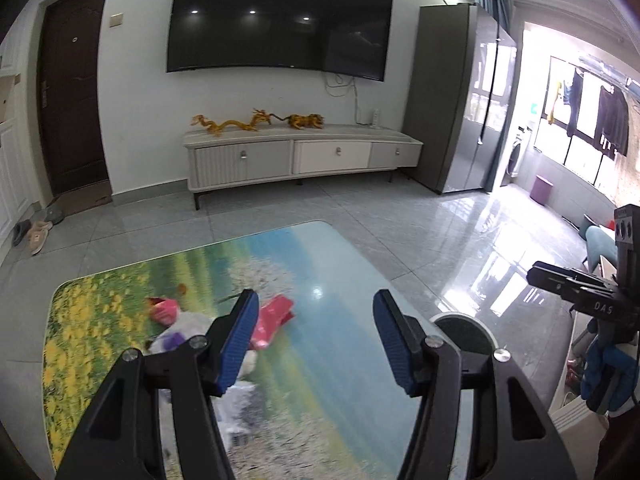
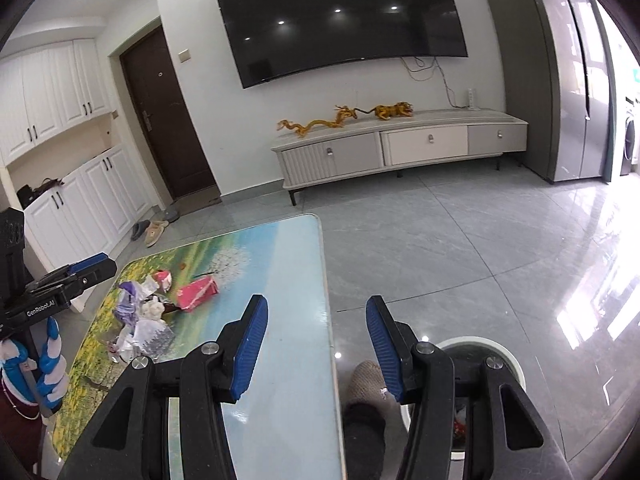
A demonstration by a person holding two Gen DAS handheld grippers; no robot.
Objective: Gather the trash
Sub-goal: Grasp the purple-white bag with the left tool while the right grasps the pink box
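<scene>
Both jaws apart, nothing held; my left gripper (image 1: 316, 336) hovers over table (image 1: 340, 280), trash pile (image 1: 200, 344) at its 9 o'clock; from right gripper (image 2: 316, 344), pile (image 2: 160, 312) at 10 o'clock; bin (image 2: 516, 364) at 4.

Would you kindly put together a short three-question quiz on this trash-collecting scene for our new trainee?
1. True or false: the left gripper holds a piece of trash.
2. Where does the pink packet lie? A) on the floor B) on the table C) in the bin
3. Fill in: the bin stands on the ____ beside the table.

Key: 1 false, both the left gripper and the right gripper are open and empty. 2 B. 3 floor.
</scene>
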